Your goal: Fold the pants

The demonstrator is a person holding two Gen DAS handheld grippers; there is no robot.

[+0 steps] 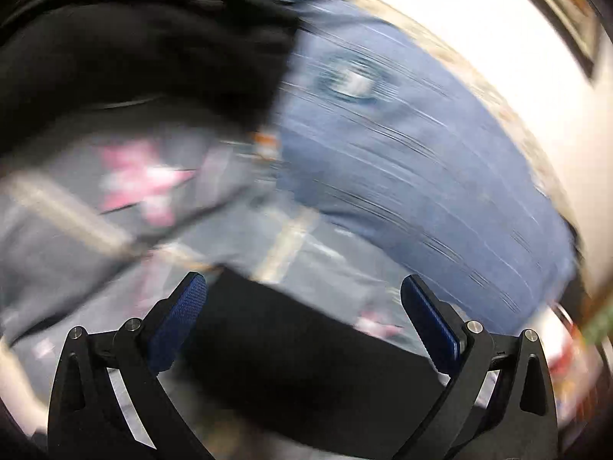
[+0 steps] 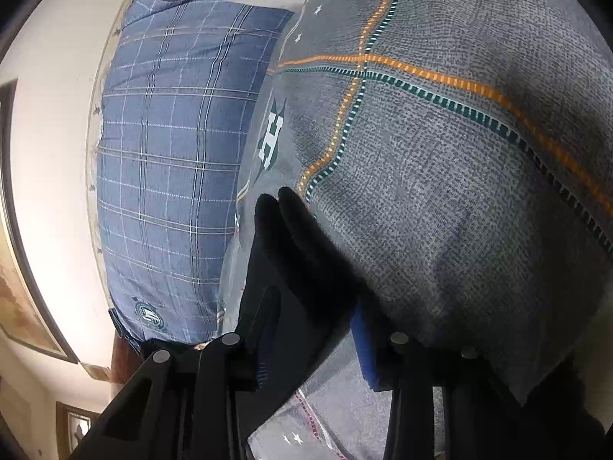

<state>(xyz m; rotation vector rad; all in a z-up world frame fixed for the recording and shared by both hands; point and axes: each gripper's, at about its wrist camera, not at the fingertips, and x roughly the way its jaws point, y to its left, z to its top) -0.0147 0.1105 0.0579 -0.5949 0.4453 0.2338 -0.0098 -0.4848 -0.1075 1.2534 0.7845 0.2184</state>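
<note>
The black pants (image 2: pixel 299 268), judged soft, light and limp, are held pinched in the right gripper (image 2: pixel 325 306) above the grey bedspread (image 2: pixel 459 191) near the blue pillow (image 2: pixel 172 153), while the left gripper (image 1: pixel 302 299) is spread wide over a black fold (image 1: pixel 306 345), where a doubled edge is judged the best hold.

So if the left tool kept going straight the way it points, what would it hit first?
Probably the black pants fabric lying between the open left tool fingers, with the grey patterned bedspread beyond it. The frame is motion-blurred, so depth is uncertain.
</note>
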